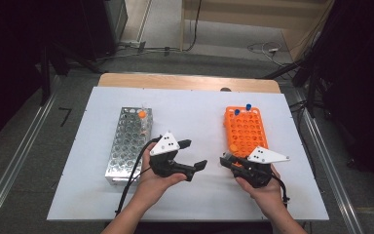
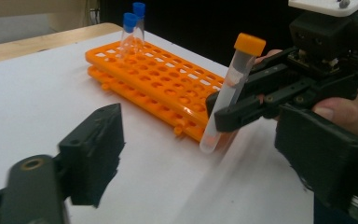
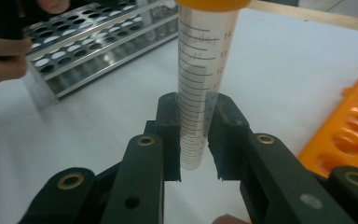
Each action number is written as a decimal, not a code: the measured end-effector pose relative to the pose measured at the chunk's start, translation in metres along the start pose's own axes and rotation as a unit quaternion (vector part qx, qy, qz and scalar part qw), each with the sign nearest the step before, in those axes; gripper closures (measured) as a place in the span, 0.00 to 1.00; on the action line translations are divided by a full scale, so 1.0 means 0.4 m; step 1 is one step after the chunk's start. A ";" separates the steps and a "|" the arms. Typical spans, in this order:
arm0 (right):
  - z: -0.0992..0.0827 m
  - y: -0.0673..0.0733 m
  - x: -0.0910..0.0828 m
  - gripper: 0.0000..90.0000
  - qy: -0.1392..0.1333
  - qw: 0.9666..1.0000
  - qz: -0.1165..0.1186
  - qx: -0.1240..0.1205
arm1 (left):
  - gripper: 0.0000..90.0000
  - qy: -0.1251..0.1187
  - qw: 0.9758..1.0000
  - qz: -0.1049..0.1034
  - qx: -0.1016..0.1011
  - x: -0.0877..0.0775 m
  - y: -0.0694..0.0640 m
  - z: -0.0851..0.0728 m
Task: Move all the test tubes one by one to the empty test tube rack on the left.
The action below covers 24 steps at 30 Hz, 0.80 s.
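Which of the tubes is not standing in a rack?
The orange-capped tube clamped in the right tool; the two blue-capped tubes stand in the orange rack.

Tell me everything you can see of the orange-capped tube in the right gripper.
The tube is a clear plastic cylinder with an orange screw cap and printed graduation lines with numbers up its side. Whether it holds anything cannot be told. The right gripper is shut on its lower half, the black pads pressing from both sides, with the bottom end showing just below them. In the left gripper view it tilts slightly, cap uppermost, above the white table in front of the orange rack, touching neither.
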State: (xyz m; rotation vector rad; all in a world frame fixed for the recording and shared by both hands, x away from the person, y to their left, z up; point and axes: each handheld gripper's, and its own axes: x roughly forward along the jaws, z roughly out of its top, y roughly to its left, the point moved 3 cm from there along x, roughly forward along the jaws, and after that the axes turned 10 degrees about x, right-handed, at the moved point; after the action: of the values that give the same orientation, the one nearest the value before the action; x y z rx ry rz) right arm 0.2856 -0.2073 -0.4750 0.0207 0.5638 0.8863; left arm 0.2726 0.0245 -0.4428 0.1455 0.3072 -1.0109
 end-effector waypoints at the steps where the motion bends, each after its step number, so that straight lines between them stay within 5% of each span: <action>1: -0.001 0.007 0.003 0.81 0.003 1.000 0.005 -0.003 | 0.26 0.002 1.000 -0.003 0.002 0.006 -0.006 0.000; 15: -0.008 0.071 0.022 0.81 0.030 0.997 0.057 -0.036 | 0.69 0.011 0.996 -0.088 0.017 0.062 -0.048 0.004; 24: -0.012 0.083 0.022 0.81 0.042 0.995 0.076 -0.039 | 0.80 0.014 0.996 -0.083 0.043 0.070 -0.059 0.007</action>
State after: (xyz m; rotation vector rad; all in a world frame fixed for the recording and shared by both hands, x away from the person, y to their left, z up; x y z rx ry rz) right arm 0.2634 -0.1803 -0.4751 -0.0455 0.6125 1.0608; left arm 0.2668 -0.0115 -0.4486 0.2154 0.3045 -1.1874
